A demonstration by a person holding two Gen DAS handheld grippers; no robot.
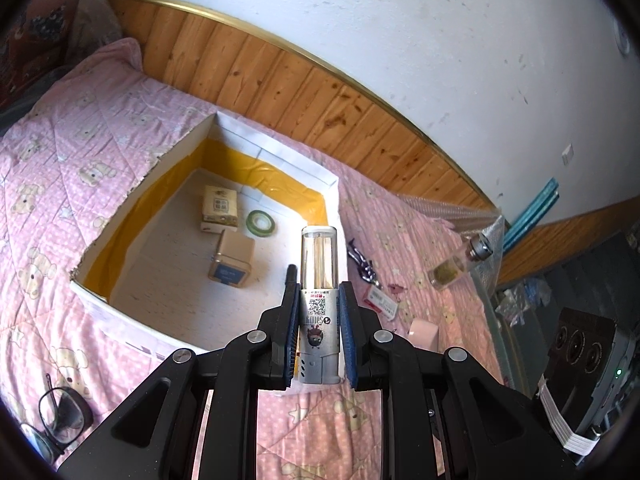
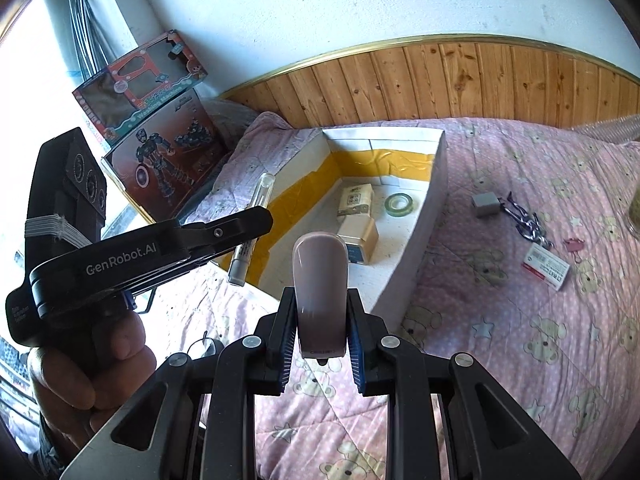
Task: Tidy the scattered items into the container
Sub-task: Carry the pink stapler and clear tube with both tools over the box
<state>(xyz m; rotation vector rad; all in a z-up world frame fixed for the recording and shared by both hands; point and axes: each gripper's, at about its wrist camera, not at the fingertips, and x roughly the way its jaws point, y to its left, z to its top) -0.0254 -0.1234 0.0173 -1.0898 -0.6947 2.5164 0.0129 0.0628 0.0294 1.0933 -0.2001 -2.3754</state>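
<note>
— Left wrist view: what does the left gripper (image 1: 319, 312) carry?
— Its fingers are clamped tight on a clear tube (image 1: 319, 280) with a grey printed base, held over the near edge of the white box (image 1: 276, 150) lying on the pink bed (image 1: 80, 152).
— And the right gripper (image 2: 322, 320)?
— Its fingers are closed on a pale pink case (image 2: 319, 284), just short of the box. A tan tin (image 1: 232, 256), a carton (image 1: 219, 208) and a tape roll (image 1: 261, 221) lie inside; a card (image 2: 545, 267) and keys (image 2: 528, 220) remain on the bed.
</note>
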